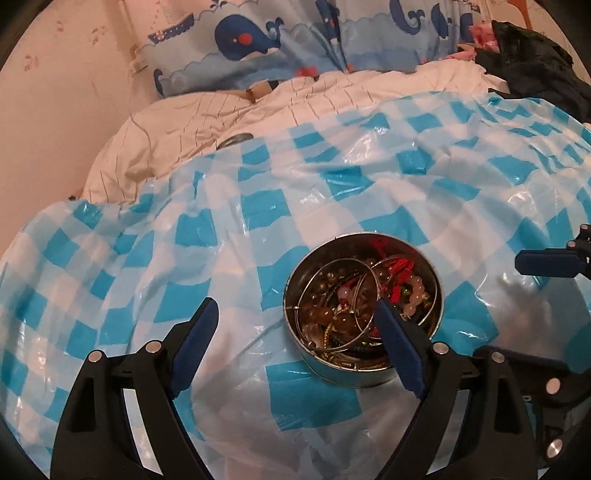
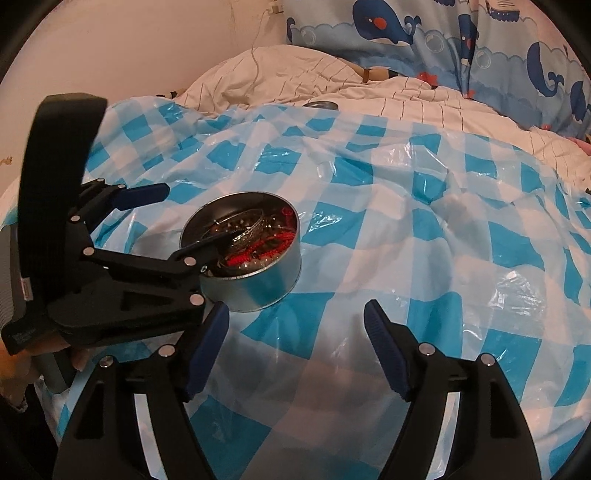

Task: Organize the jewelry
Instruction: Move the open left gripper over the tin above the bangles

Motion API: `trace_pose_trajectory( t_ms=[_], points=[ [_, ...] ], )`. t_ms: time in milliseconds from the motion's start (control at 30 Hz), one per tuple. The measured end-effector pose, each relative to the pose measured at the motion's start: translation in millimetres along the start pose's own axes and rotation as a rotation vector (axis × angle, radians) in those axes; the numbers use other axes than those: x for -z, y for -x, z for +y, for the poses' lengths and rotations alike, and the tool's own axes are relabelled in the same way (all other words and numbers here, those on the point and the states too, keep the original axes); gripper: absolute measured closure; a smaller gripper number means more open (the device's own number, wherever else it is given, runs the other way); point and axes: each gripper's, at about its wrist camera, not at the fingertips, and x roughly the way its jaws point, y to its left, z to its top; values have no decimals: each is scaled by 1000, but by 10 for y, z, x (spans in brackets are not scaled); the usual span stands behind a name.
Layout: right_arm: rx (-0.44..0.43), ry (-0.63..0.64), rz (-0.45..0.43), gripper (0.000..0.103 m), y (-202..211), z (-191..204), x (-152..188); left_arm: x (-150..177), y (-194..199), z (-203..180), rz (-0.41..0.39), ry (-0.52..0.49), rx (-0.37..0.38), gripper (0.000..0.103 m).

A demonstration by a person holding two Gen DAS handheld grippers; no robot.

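A round metal tin stands on a blue-and-white checked plastic sheet. It is full of tangled jewelry: bangles, beads and red cord. My left gripper is open across the tin's near-left rim, with its right finger over the jewelry and its left finger outside. From the right wrist view the left gripper reaches over the tin from the left. My right gripper is open over bare sheet to the near right of the tin, with nothing between its fingers.
The sheet covers a rumpled white striped duvet. A small round metal piece lies at the sheet's far edge. Whale-print pillows line the back, dark cloth sits far right, and a wall closes the left.
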Motion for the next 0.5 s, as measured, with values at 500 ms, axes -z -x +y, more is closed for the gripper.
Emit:
trace_pose_trajectory(
  t_ms=[500],
  points=[
    [20,3,-13,27,74,-5,26,-3,79,-47,-52,-10,78,29]
  ],
)
